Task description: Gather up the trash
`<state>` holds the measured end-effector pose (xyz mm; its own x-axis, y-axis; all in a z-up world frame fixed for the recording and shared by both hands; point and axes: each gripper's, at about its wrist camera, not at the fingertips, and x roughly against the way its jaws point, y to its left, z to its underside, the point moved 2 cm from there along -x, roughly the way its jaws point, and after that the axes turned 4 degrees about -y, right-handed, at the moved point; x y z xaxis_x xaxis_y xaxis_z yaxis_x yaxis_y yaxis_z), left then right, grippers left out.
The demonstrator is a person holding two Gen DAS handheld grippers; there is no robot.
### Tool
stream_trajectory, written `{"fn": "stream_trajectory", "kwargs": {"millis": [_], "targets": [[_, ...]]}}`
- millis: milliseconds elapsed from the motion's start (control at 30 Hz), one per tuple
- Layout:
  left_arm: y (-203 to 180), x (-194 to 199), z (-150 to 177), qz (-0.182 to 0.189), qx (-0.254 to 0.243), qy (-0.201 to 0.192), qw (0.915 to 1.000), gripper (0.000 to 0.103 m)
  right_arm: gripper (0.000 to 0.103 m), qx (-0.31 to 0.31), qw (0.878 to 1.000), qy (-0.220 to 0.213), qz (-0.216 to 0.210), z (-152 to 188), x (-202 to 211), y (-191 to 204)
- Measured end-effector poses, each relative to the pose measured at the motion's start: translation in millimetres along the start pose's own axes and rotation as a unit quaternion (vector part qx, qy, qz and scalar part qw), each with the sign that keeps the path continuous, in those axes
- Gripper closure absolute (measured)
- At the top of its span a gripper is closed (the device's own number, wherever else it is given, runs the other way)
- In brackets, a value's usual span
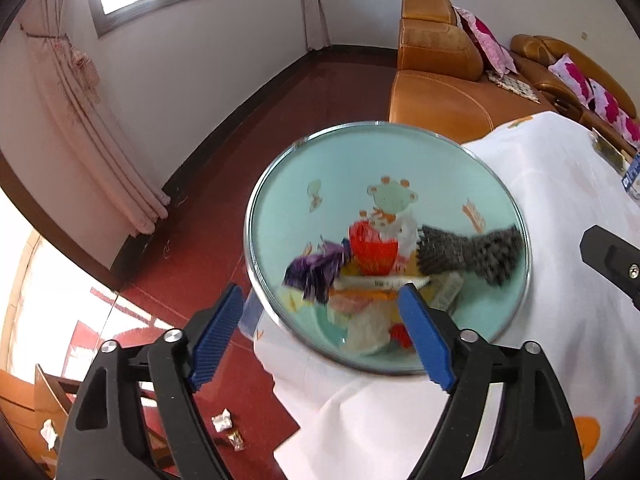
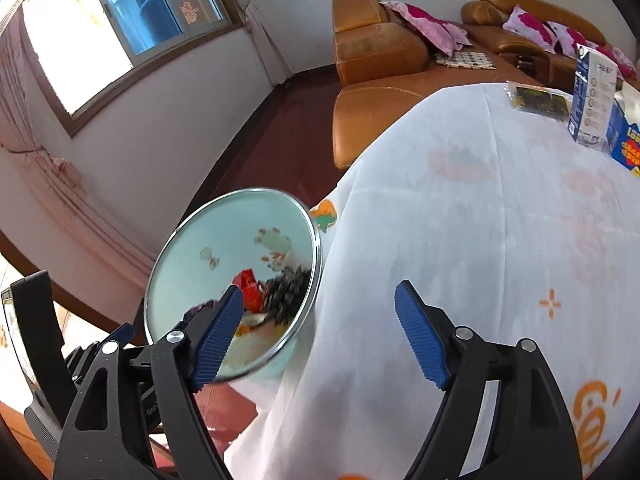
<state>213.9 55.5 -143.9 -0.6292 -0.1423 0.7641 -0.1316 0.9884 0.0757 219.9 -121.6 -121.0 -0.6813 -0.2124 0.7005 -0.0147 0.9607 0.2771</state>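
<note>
A pale green bowl (image 1: 400, 160) with a metal rim and cartoon print sits tilted at the table's left edge; it also shows in the right wrist view (image 2: 224, 236). It holds trash: a red wrapper (image 1: 372, 248), a purple wrapper (image 1: 312, 268), a grey mesh piece (image 1: 472, 254) and pale scraps. My left gripper (image 1: 320, 334) is open with its fingers straddling the bowl's near rim. My right gripper (image 2: 320, 334) is open and empty over the tablecloth, beside the bowl. Its black body shows at the right of the left wrist view (image 1: 612, 260).
A white printed tablecloth (image 2: 460, 220) covers the table. Boxes (image 2: 592, 92) and a dark packet (image 2: 536, 100) stand at its far right. An orange leather sofa (image 2: 380, 76) with pink cushions is behind. Two wrappers (image 1: 226, 428) lie on the red floor.
</note>
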Motion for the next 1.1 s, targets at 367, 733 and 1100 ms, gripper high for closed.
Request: {"fn": "stream_trajectory", "kwargs": {"millis": [367,733,1100], "targets": [[0.8,34.9,39.3,0.006,-0.015,0.007,0.9998,0.021,0.023,0.014,1.0,0.012,0.016,38.7,33.3,5.3],[5.0,84.3,71.2,-0.008,-0.018,-0.044,0.9988,0.009,0.023,0.023,0.999,-0.039,0.017,62.2,96.8,10.8],[8.8,166.2,60.6,-0.019,-0.022,-0.188,0.9818,0.006,0.02,0.028,0.984,-0.174,0.03,61.2,181.0,22.2]]}}
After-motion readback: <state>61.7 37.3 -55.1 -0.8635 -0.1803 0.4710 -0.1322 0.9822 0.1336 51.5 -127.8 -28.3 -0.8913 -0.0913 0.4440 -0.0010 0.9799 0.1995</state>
